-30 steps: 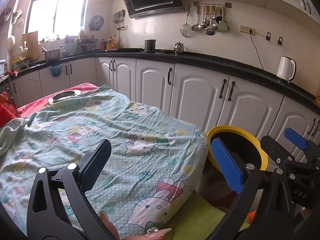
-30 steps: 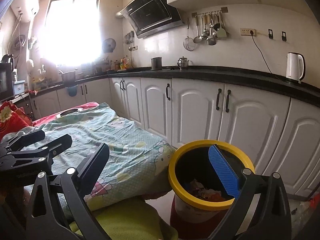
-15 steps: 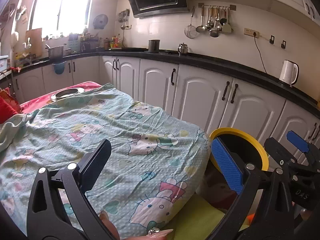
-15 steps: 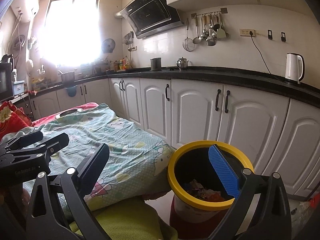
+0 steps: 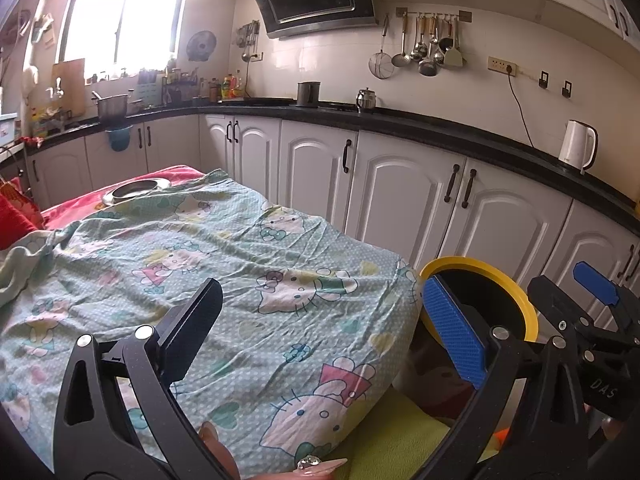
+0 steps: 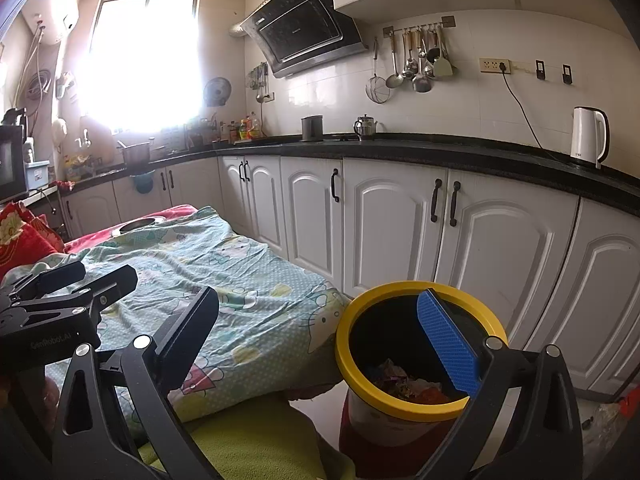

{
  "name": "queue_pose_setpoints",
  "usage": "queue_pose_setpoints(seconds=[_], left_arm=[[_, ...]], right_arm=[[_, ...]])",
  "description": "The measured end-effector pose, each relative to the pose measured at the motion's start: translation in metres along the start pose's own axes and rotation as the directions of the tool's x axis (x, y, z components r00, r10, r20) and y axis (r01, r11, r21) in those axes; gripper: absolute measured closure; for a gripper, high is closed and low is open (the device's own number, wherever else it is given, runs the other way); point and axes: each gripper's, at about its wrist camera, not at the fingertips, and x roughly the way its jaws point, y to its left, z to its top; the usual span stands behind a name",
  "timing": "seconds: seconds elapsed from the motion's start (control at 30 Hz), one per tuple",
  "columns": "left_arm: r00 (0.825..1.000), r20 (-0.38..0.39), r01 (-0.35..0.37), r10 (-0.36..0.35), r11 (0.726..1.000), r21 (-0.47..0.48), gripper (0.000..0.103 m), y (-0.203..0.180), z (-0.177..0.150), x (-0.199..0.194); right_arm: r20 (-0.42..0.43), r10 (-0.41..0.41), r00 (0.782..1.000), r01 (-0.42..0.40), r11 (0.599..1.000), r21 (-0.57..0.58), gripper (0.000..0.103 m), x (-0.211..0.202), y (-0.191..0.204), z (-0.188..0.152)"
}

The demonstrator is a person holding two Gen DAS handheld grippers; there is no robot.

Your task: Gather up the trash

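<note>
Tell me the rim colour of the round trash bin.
Yellow, on the round trash bin with a dark inside; clearest in the right wrist view.

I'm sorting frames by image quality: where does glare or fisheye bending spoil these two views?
Right wrist: the window blows out white, hazing the wall around it. Left wrist: window bright but panes readable. Both: the counter bows into a curve; the bin stays sharp.
</note>
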Motion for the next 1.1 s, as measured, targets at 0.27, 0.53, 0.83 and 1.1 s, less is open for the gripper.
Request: queue_pose_setpoints(seconds=[0.27, 0.53, 0.83, 1.1], left_arm=[[1.0, -0.001, 0.0, 0.0, 1.0, 0.0, 0.011, 0.0001, 0.0, -0.0007], [1.0, 0.0, -0.001, 0.001, 1.0, 0.002, 0.011, 0.0002, 0.0002, -0.0008], [1.0, -0.001, -0.002, 0.002, 1.0, 0.001, 0.011, -0.0007, 0.0, -0.001], [1.0, -0.004, -0.011, 0.011, 1.0, 0.001, 0.011, -0.0003, 0.0013, -0.0011]], right_arm=[[0.0, -0.001, 1.0, 0.001, 1.0, 0.0, 0.006, 0.0001, -0.0002, -0.0001], [0.0, 0.0, 1.0, 0.0, 1.0, 0.0, 0.006, 0.0003, -0.0006, -0.0001], [0.0, -0.001, 1.0, 0.001, 1.0, 0.001, 0.006, 0.0003, -0.0005, -0.0003], [0.0, -0.001, 1.0, 0.001, 1.0, 0.001, 0.006, 0.0007, -0.0009, -0.0005]])
